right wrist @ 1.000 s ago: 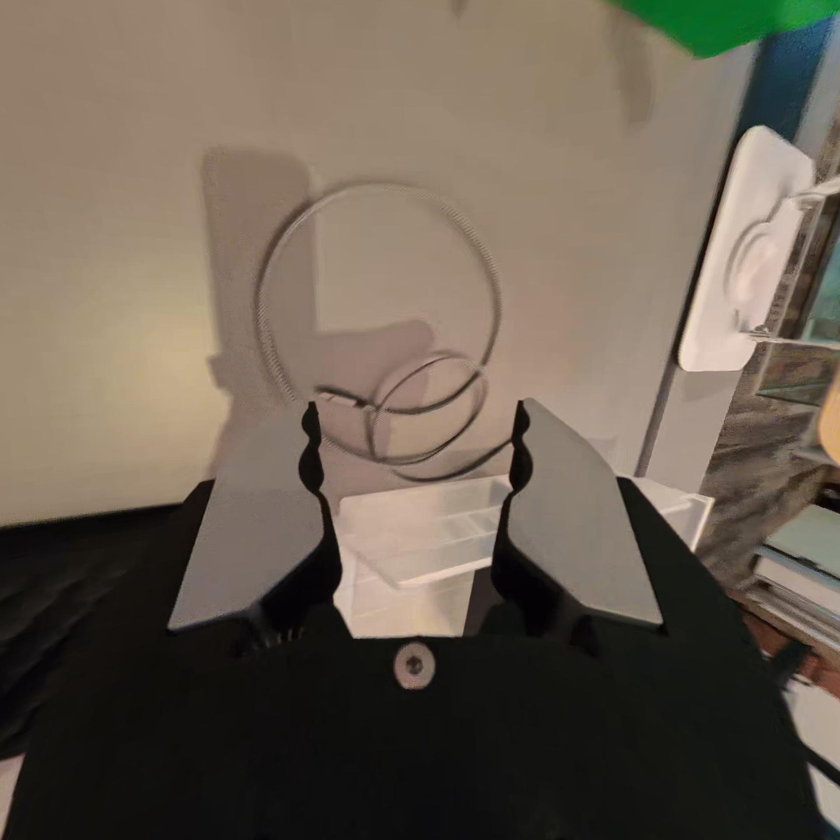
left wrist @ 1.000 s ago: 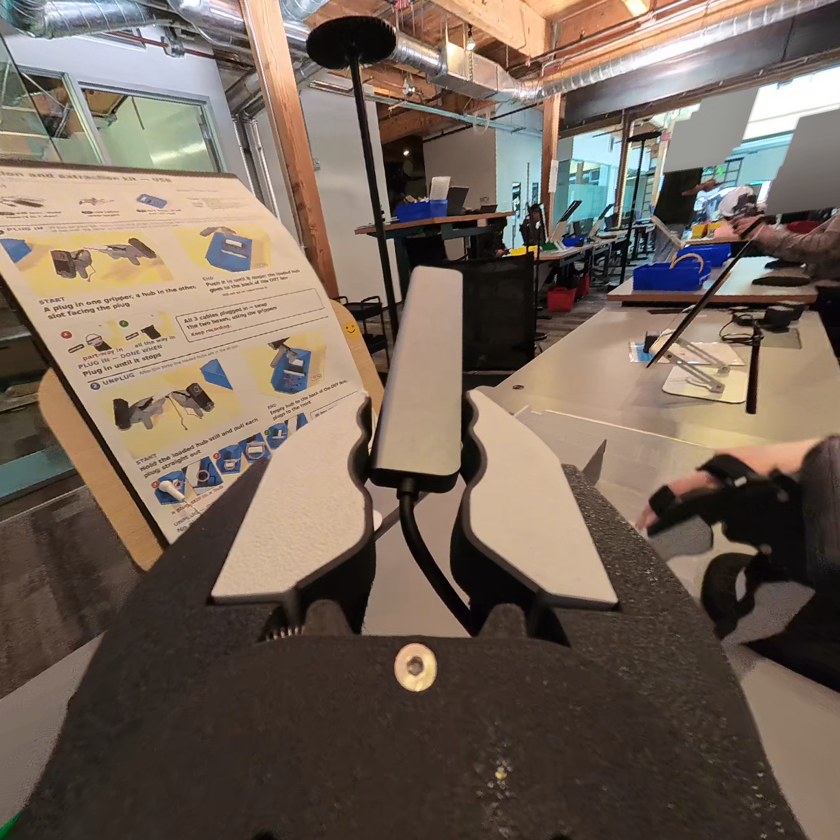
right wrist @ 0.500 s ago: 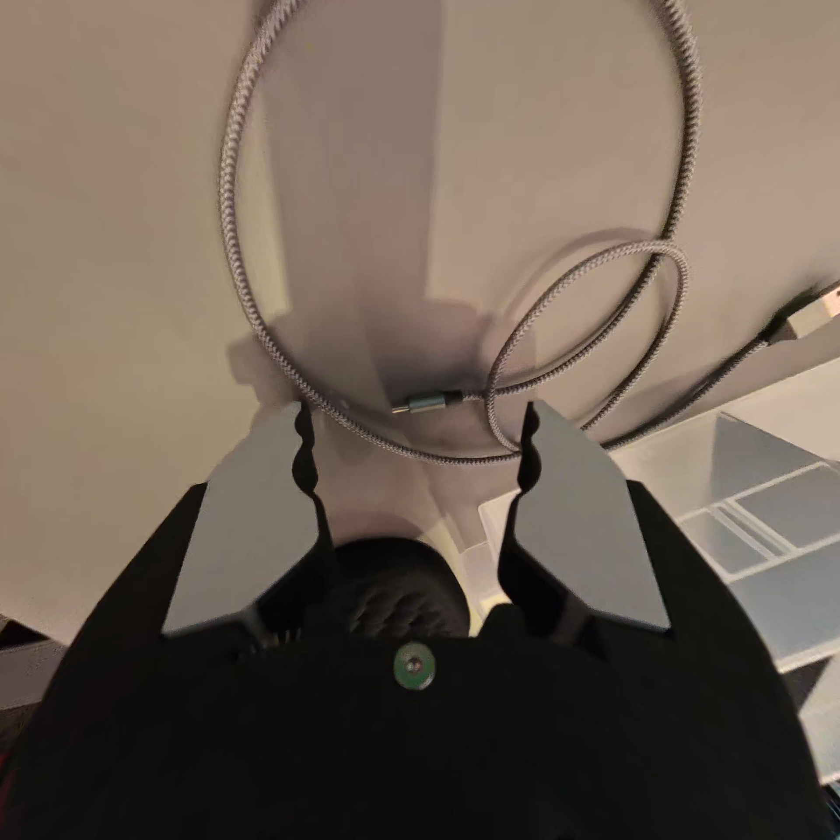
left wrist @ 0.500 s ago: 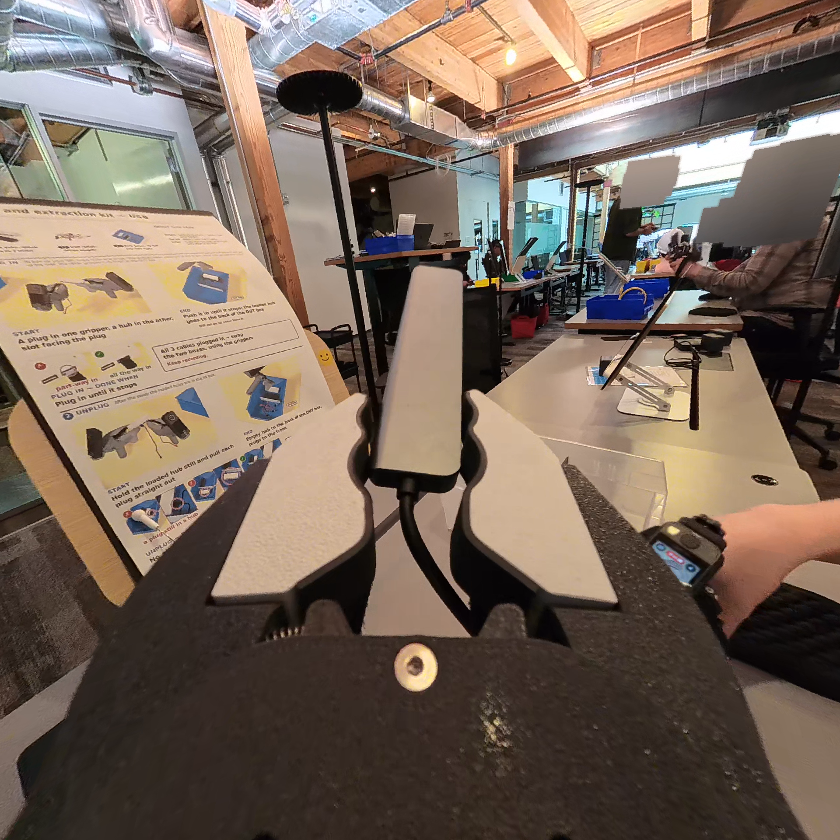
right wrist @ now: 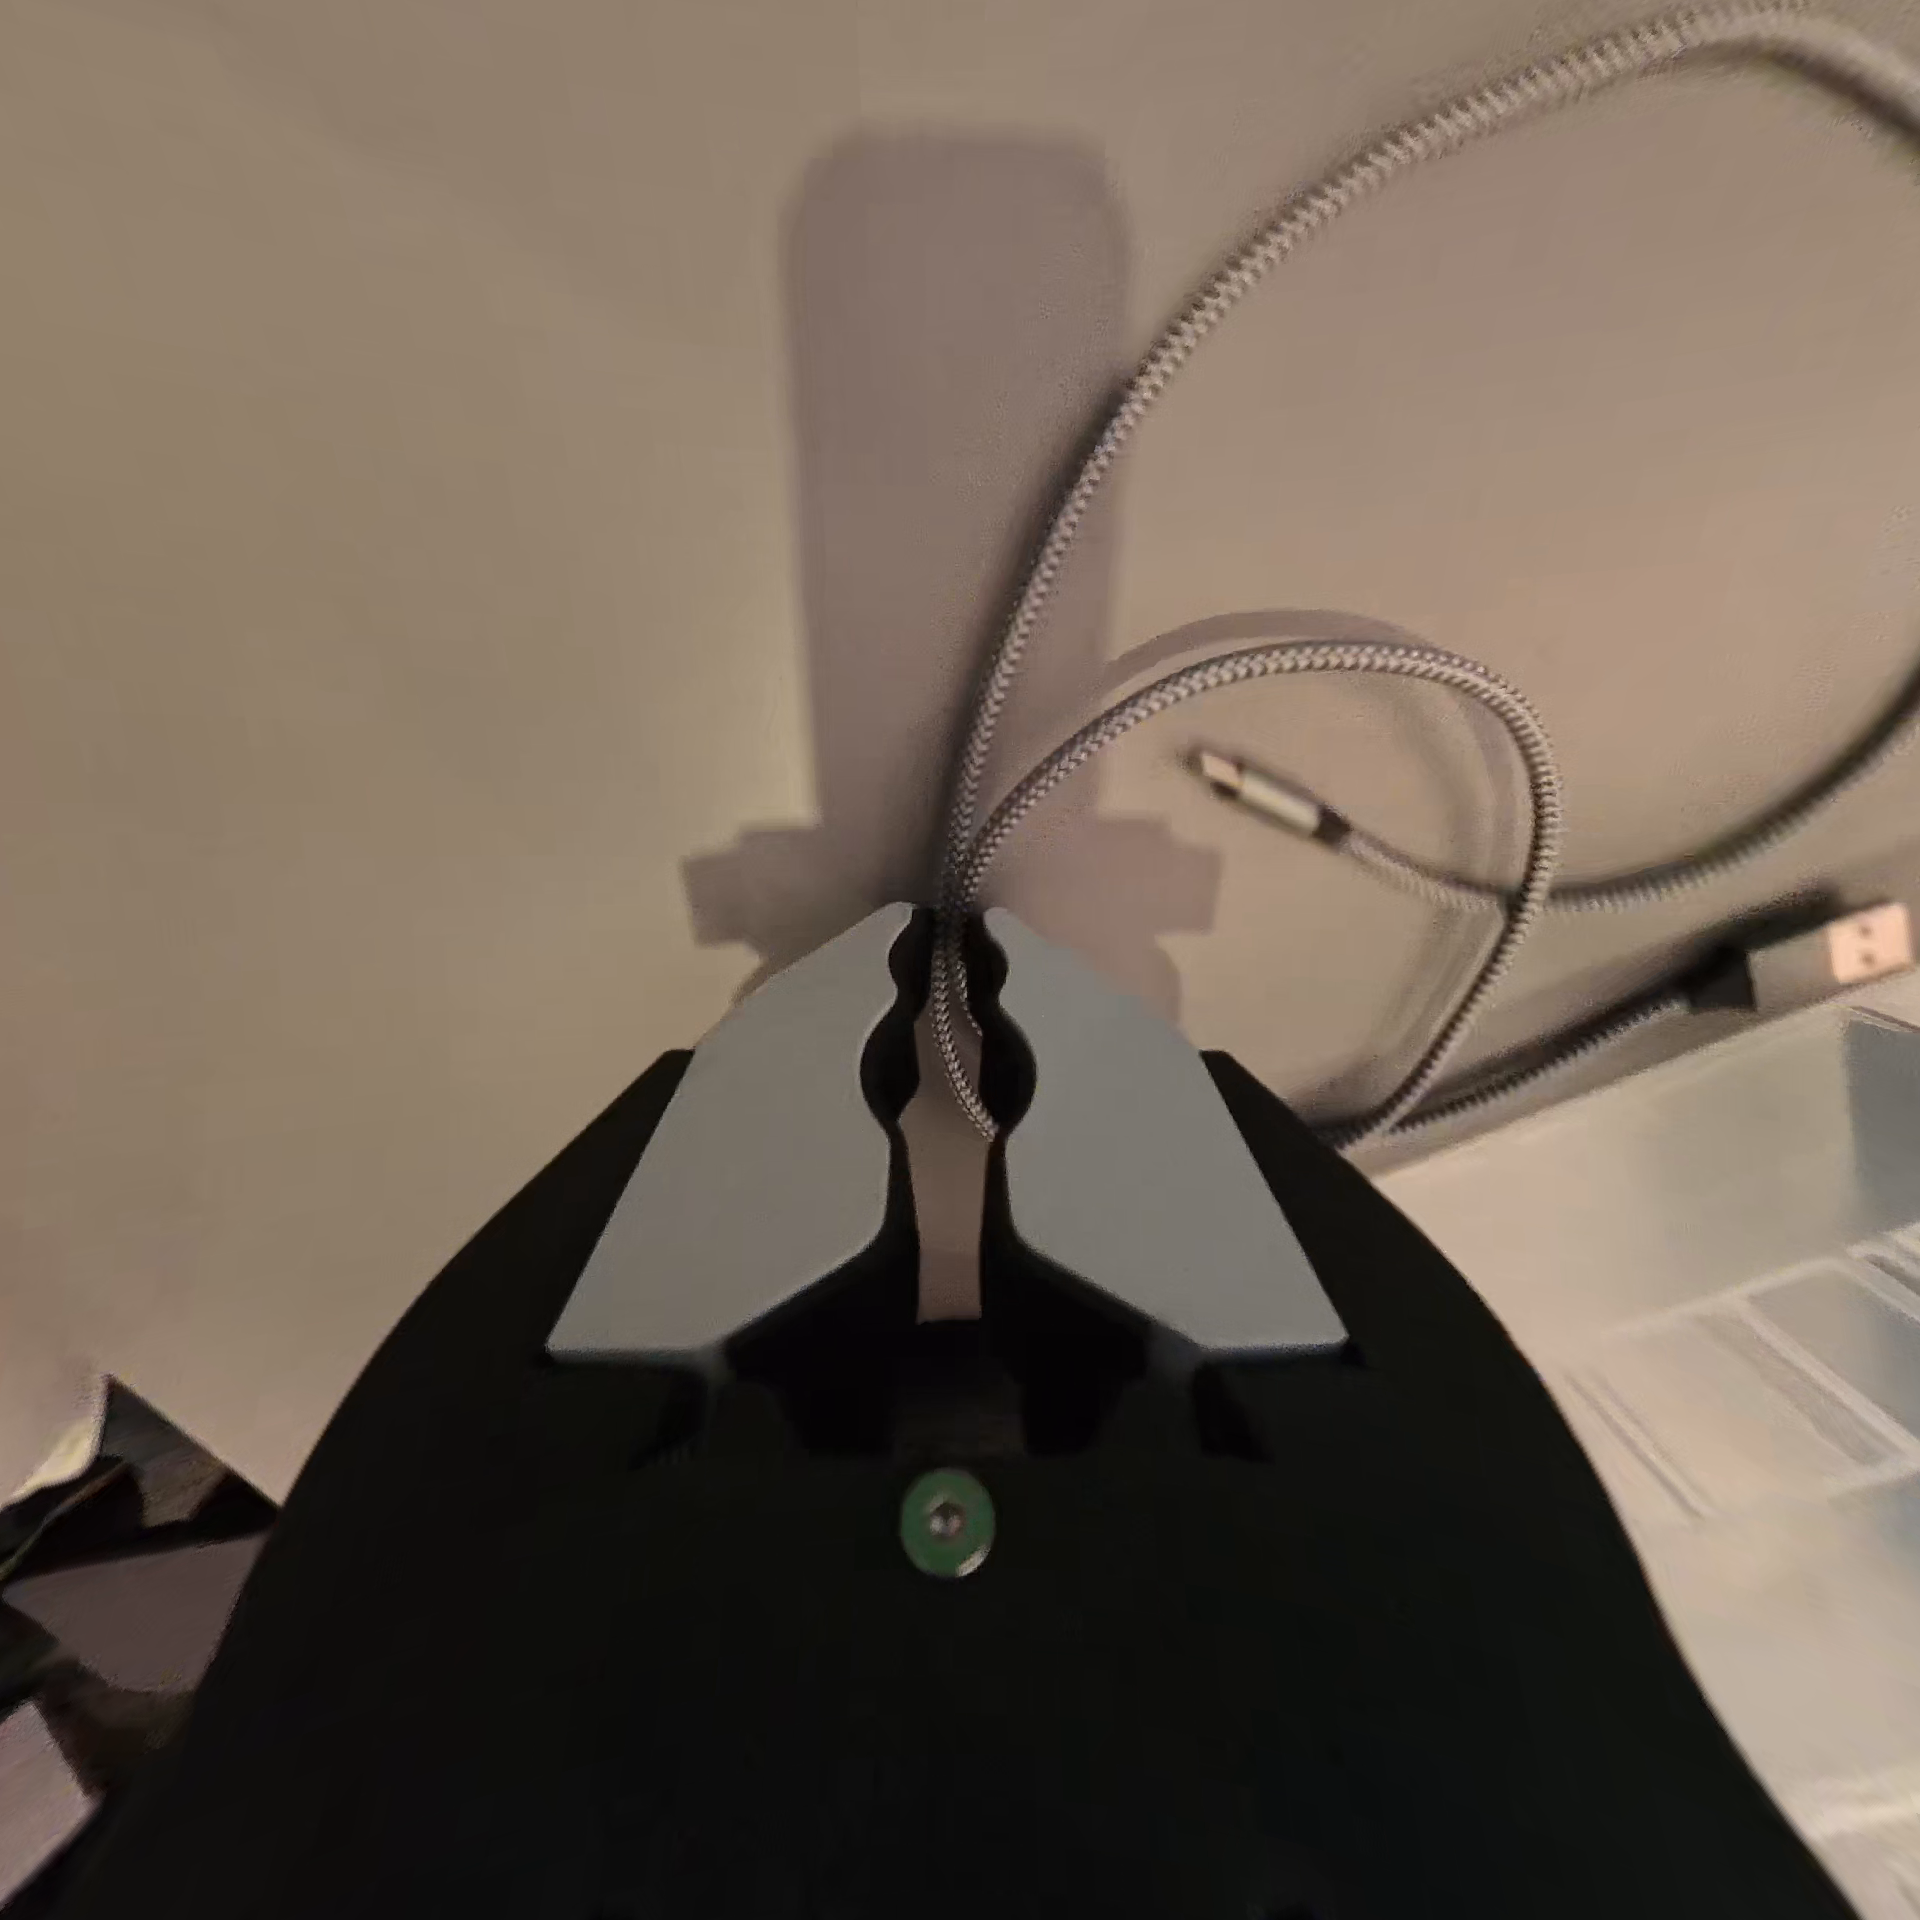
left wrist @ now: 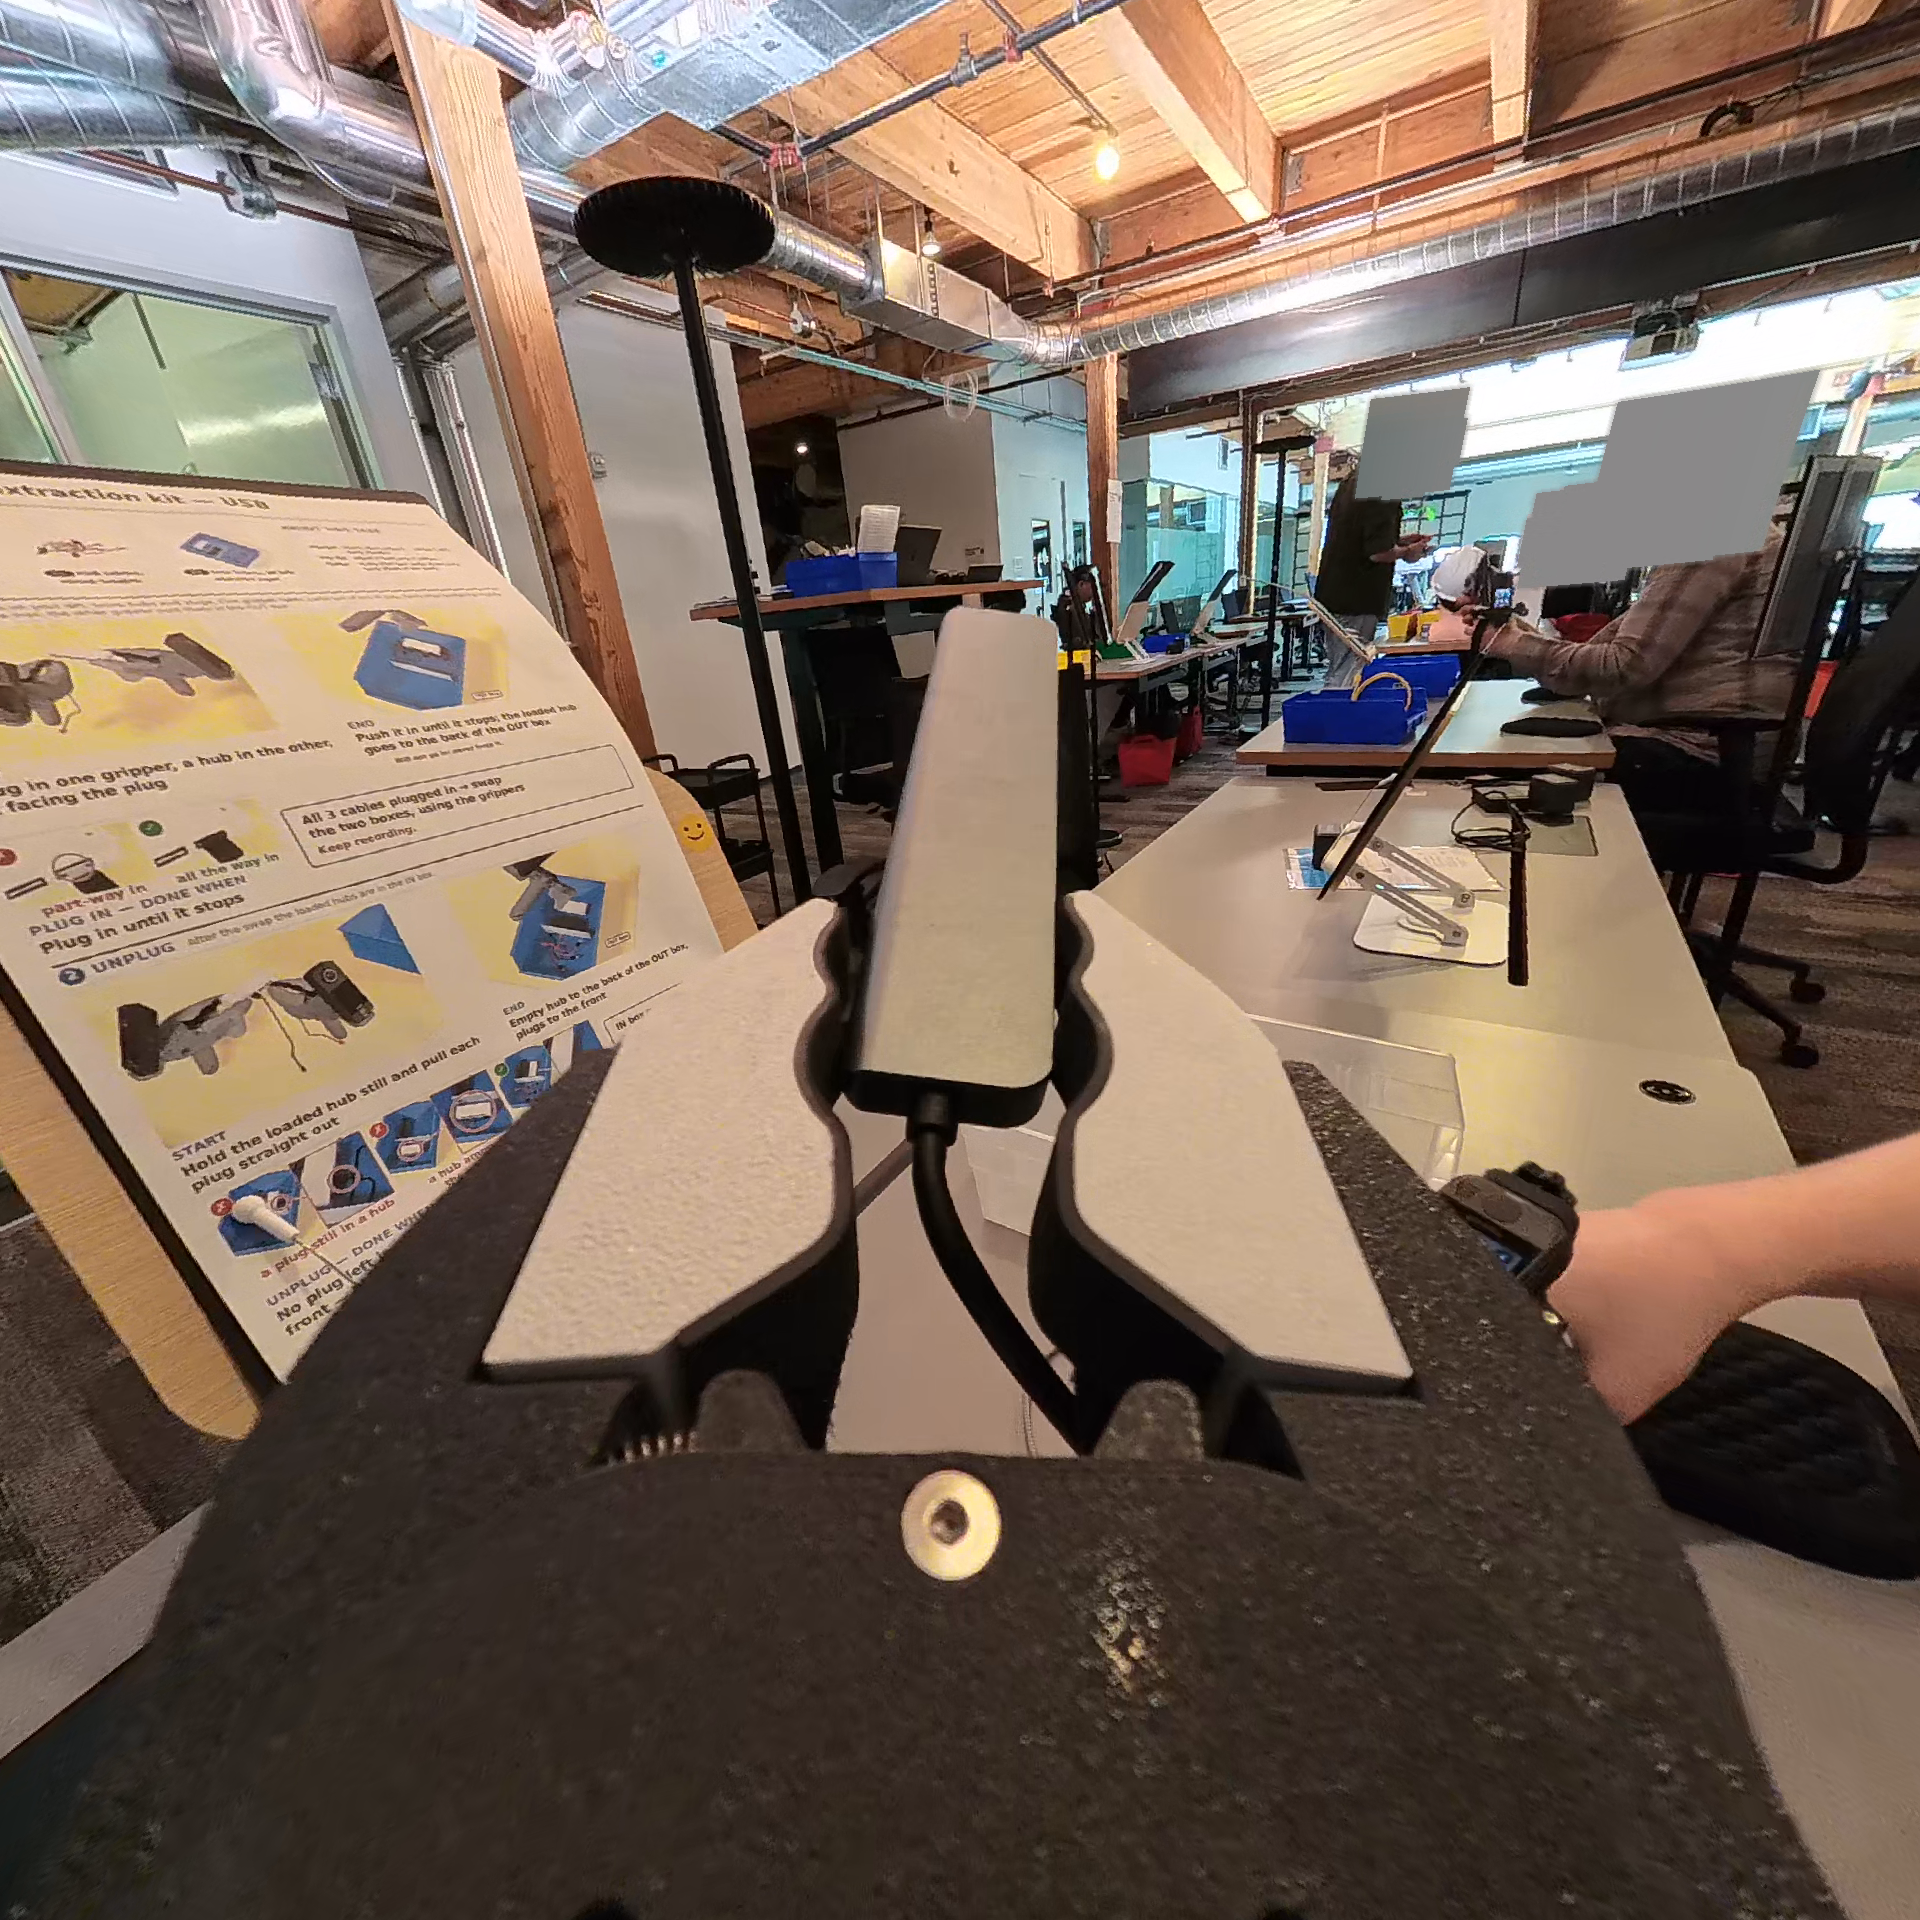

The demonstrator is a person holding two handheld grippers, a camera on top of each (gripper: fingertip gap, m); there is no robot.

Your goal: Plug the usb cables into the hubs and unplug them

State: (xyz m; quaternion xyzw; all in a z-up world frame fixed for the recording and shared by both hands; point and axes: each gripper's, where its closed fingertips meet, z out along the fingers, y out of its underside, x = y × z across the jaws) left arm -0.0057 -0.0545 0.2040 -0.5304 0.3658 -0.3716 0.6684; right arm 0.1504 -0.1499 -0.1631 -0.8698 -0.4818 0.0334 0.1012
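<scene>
My left gripper (left wrist: 948,920) is shut on a slim grey USB hub (left wrist: 961,831) that stands upright between the fingers, its black lead (left wrist: 971,1278) hanging down toward the camera. My right gripper (right wrist: 943,914) is shut on a grey braided USB cable (right wrist: 1081,540) lying in loops on the pale table. The fingers pinch two strands of the cable near the tips. Its small silver plug (right wrist: 1262,800) lies free to the right. Its larger USB-A plug (right wrist: 1860,951) lies at the far right.
A printed instruction board (left wrist: 312,883) leans at the left. A clear plastic box (right wrist: 1714,1299) sits at the right of the cable and also shows in the left wrist view (left wrist: 1361,1081). A person's forearm with a watch (left wrist: 1517,1231) reaches in from the right. Desks and seated people are beyond. About 40 cm separates my left fingertips from my right.
My right gripper has dropped toward the table and closed from open onto the braided cable. My left gripper has kept the hub and tilted slightly upward.
</scene>
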